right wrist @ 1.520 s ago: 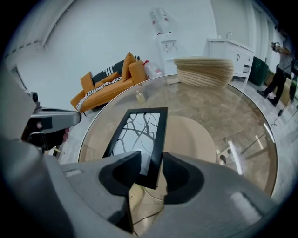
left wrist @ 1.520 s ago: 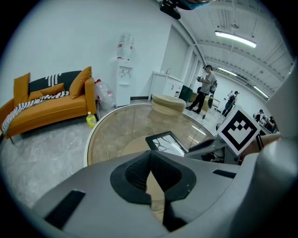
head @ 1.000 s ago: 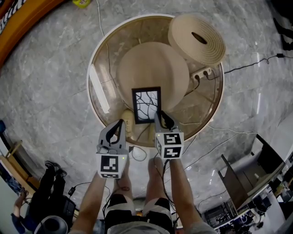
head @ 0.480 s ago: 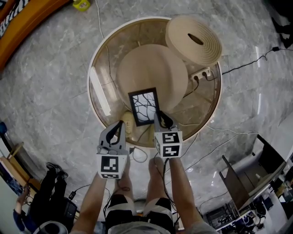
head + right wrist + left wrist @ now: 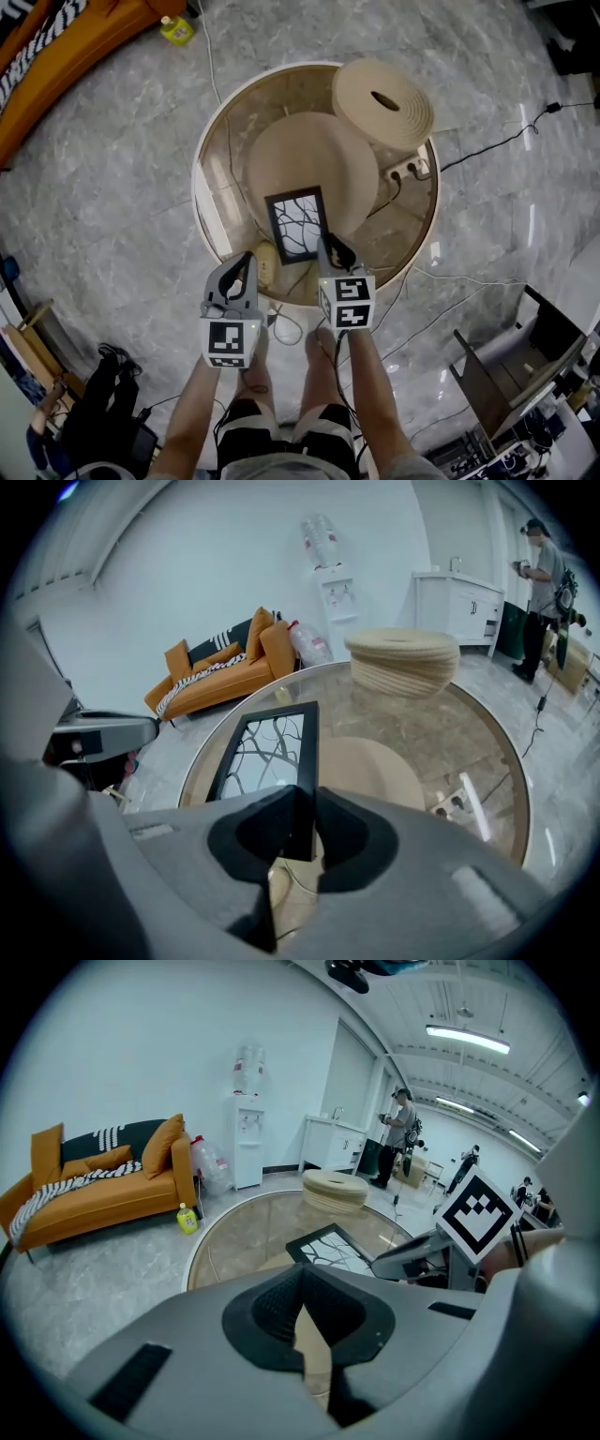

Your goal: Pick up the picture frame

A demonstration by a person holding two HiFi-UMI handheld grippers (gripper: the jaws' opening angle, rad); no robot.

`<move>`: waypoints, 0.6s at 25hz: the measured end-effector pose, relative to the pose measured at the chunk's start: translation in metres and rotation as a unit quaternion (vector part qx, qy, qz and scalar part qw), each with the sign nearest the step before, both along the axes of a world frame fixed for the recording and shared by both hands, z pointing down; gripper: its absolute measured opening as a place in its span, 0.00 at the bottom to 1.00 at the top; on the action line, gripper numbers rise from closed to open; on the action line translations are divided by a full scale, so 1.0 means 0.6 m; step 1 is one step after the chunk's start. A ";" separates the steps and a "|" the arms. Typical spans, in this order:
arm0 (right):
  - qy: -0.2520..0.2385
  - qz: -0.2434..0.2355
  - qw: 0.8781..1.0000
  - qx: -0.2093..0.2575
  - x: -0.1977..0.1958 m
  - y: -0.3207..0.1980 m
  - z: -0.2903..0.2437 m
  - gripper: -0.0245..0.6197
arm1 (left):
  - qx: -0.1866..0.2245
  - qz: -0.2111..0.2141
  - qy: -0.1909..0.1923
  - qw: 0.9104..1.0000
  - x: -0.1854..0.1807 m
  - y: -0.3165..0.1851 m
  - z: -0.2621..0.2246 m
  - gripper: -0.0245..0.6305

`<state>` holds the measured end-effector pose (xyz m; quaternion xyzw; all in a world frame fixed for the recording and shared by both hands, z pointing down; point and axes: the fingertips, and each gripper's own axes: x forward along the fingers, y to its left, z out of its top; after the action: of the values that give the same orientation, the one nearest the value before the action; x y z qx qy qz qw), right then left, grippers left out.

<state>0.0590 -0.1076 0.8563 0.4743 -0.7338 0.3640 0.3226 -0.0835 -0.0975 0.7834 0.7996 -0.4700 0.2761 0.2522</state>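
Note:
The picture frame [image 5: 298, 228], black-edged with a branch pattern on white, hangs tilted above the round glass table [image 5: 200, 183]. My right gripper [image 5: 328, 246] is shut on its near right edge; in the right gripper view the black frame [image 5: 267, 752] runs straight into the closed pads [image 5: 302, 827]. The left gripper view shows the frame [image 5: 330, 1244] ahead to the right. My left gripper [image 5: 246, 261] floats left of the frame, apart from it, its jaws [image 5: 302, 1321] shut with nothing in them.
A round beige wooden disc [image 5: 305, 155] lies under the frame. A stack of beige rings [image 5: 382, 103] and a white power strip [image 5: 409, 170] sit at the table's far right. An orange sofa [image 5: 94, 1190] and a yellow bottle [image 5: 175, 30] stand beyond. A person [image 5: 541, 583] is far off.
Both grippers have risen. The frame has come up off the disc with the right gripper and now hangs tilted.

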 end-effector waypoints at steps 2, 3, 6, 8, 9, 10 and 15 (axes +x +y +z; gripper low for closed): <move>-0.002 0.004 1.000 0.013 0.002 -0.008 -0.031 0.14 | 0.007 0.001 -0.003 1.000 0.000 -0.003 -0.024 0.06; -0.004 0.006 1.000 0.019 0.004 -0.012 -0.047 0.14 | 0.011 0.002 -0.003 1.000 -0.001 -0.006 -0.039 0.06; -0.007 0.010 0.999 0.036 0.009 -0.026 -0.102 0.14 | 0.028 -0.001 -0.005 1.000 0.000 -0.020 -0.090 0.06; -0.009 0.012 0.999 0.049 0.012 -0.035 -0.139 0.14 | 0.041 -0.002 -0.006 0.999 0.000 -0.029 -0.126 0.06; -0.010 0.013 0.998 0.055 0.013 -0.038 -0.157 0.14 | 0.047 -0.002 -0.006 0.999 0.001 -0.032 -0.143 0.06; -0.011 0.014 0.998 0.060 0.014 -0.039 -0.175 0.14 | 0.052 -0.001 -0.006 0.999 0.001 -0.034 -0.160 0.06; -0.013 0.023 0.996 0.091 0.024 -0.043 -0.276 0.14 | 0.077 0.001 -0.004 0.997 0.009 -0.032 -0.250 0.06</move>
<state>0.0733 -0.1333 0.6909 0.5137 -0.7568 0.3091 0.2604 -0.0784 -0.1167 0.6336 0.8163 -0.4897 0.2422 0.1877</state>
